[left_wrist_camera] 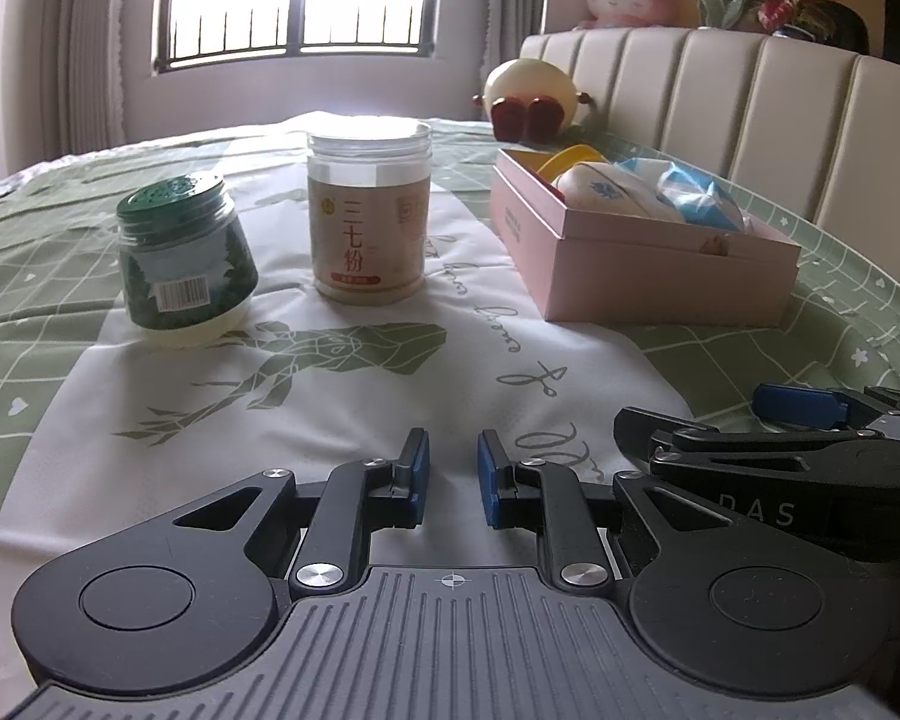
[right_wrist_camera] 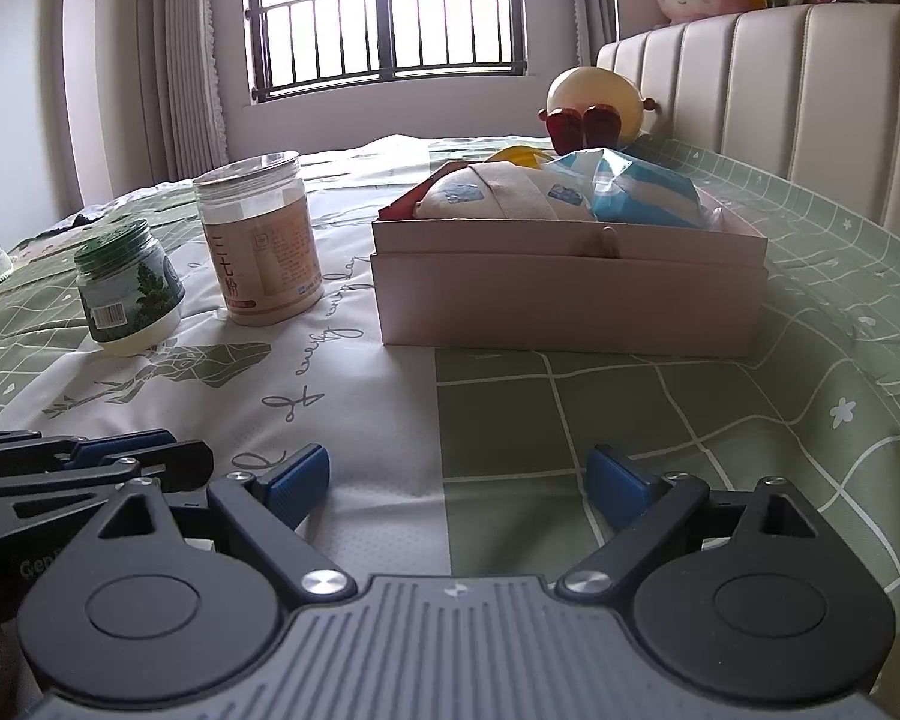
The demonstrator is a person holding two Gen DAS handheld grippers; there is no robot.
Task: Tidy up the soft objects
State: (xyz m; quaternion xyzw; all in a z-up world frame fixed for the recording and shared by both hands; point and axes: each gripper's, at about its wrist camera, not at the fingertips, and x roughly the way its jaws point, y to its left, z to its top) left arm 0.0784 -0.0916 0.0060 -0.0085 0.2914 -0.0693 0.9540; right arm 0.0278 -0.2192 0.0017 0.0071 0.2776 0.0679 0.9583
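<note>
1. The pink box [right_wrist_camera: 570, 306] is sitting on the bed [right_wrist_camera: 660, 420], far ahead of the right claw [right_wrist_camera: 459, 480], holding a cream plush [right_wrist_camera: 492, 198] and a blue-white packet [right_wrist_camera: 642, 192].
2. The right claw is hovering low, jaws wide apart, gripping nothing.
3. The left claw [left_wrist_camera: 453, 477] is hovering beside it, jaws slightly apart, facing two jars [left_wrist_camera: 366, 210].

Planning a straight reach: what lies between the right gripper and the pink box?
Only bare bedsheet separates the right gripper from the pink box, shown in the right wrist view.
</note>
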